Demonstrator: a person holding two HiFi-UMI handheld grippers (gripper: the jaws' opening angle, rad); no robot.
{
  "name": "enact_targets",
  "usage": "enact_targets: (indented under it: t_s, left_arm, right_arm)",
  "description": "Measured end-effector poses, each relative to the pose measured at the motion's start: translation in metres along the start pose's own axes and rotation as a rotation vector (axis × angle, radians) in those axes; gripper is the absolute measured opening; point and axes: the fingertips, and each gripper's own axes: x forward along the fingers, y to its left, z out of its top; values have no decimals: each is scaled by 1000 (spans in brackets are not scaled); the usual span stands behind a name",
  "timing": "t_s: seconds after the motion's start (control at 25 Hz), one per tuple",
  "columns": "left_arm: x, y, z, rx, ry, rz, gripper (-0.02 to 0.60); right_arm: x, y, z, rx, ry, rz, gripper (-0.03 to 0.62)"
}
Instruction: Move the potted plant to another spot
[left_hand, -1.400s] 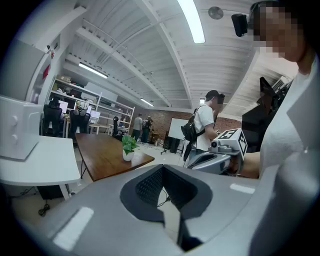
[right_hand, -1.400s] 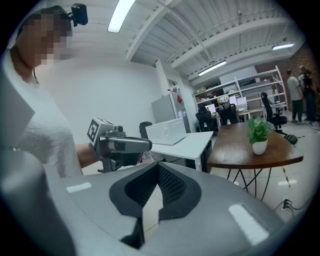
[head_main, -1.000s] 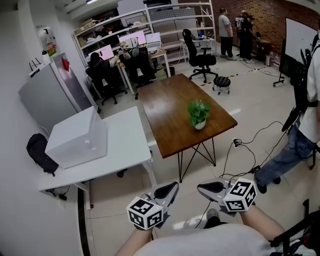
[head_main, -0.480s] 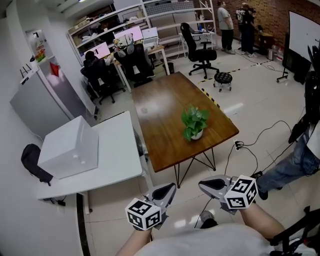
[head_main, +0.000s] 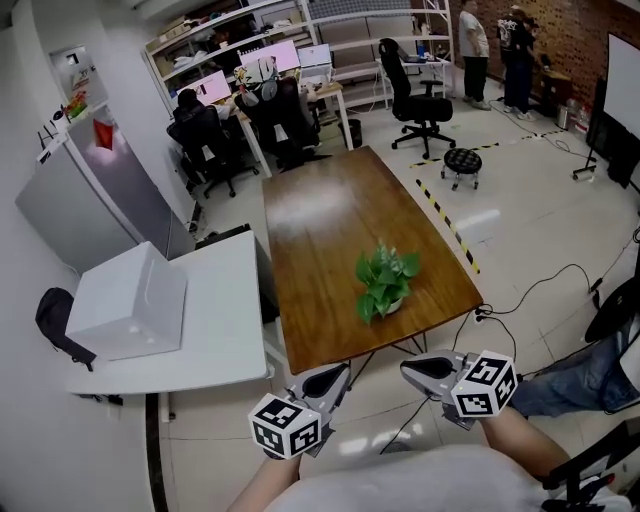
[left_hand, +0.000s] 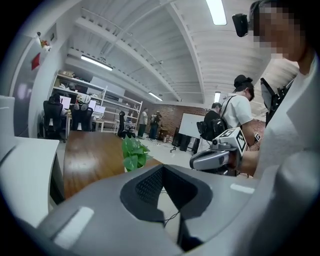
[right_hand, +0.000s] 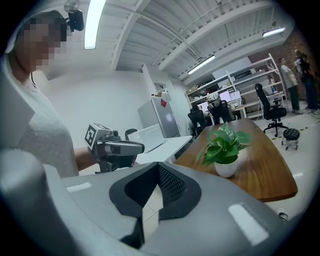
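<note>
The potted plant (head_main: 383, 285), green leaves in a small white pot, stands upright near the front right corner of the brown wooden table (head_main: 320, 215). Both grippers hang in front of me over the floor, short of the table's near edge and apart from the plant. My left gripper (head_main: 325, 383) is shut and empty; in the left gripper view the plant (left_hand: 134, 152) shows beyond its closed jaws. My right gripper (head_main: 425, 372) is shut with nothing in it; the plant (right_hand: 223, 145) lies ahead and to its right in the right gripper view.
A white table (head_main: 215, 330) bearing a white box (head_main: 125, 300) adjoins the wooden table on the left. Cables (head_main: 540, 290) trail on the floor at right, near a person's leg (head_main: 580, 375). A stool (head_main: 462, 160), office chairs and desks stand farther back.
The table and the plant have come closer and lower in the head view as I walk forward. Both grippers travel with me, still shut and empty.
</note>
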Motion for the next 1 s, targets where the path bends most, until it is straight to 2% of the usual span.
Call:
enact_targets:
  t_s: [0.2, 0.4, 0.72, 1.0]
  left_arm:
    - [7, 20, 0, -22, 9, 26, -3]
    - [-8, 43, -1, -33, 21, 33, -3]
    - [-9, 70, 0, -19, 41, -18, -3]
    - [-1, 80, -7, -29, 73, -54, -3]
  right_arm:
    - [10, -22, 8, 19, -17, 5, 3]
    - [34, -18, 9, 19, -6, 2, 3]
    - [55, -25, 15, 23, -38, -53, 3]
    - [46, -53, 21, -40, -50, -143, 3]
